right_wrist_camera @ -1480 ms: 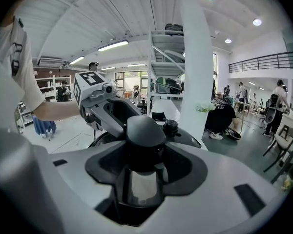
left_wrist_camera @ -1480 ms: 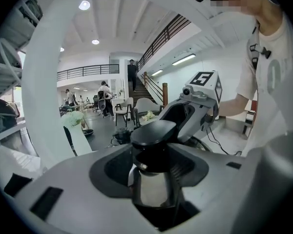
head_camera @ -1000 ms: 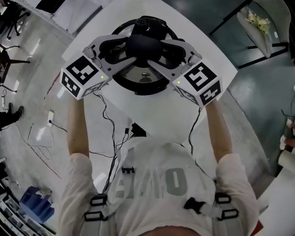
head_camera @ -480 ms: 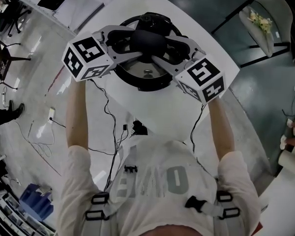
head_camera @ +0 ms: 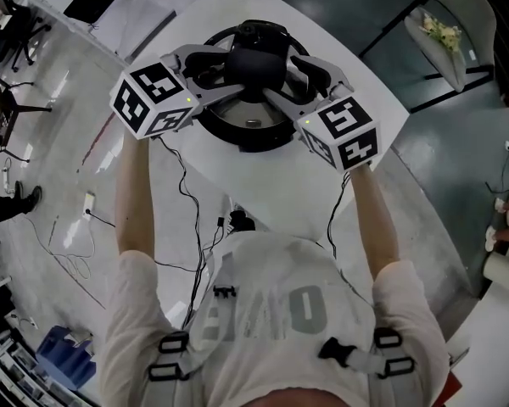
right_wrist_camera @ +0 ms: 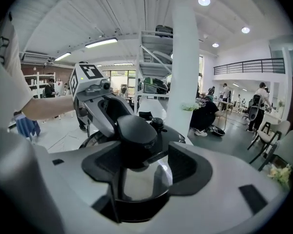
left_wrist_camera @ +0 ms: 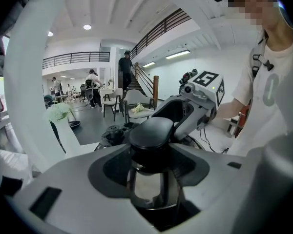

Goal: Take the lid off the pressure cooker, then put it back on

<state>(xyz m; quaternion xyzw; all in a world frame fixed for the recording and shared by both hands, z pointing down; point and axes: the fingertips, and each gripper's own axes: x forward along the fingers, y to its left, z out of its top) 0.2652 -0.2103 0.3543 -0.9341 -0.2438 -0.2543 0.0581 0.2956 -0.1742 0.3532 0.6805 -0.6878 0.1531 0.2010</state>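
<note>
Our left tool [left_wrist_camera: 149, 155] clenches the black knob [head_camera: 254, 62] of the lid [head_camera: 251, 124]. Our right tool [right_wrist_camera: 139, 162], jaws just opening, flanks the same knob with a gap on one side. The lid seems seated on the cooker [head_camera: 236, 142], on the white worktop [head_camera: 280, 185].

White lettered T-shirt [head_camera: 263, 270] under black-buckled straps [head_camera: 165, 346]; black cables [head_camera: 183, 200] trail from grey, marker-cubed left gripper [head_camera: 226, 66] and right gripper [head_camera: 293, 71].

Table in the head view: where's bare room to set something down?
Free: the table strip between the pressure cooker and the person, and the corner to the cooker's right. Crowded: the middle, which the cooker fills.
</note>
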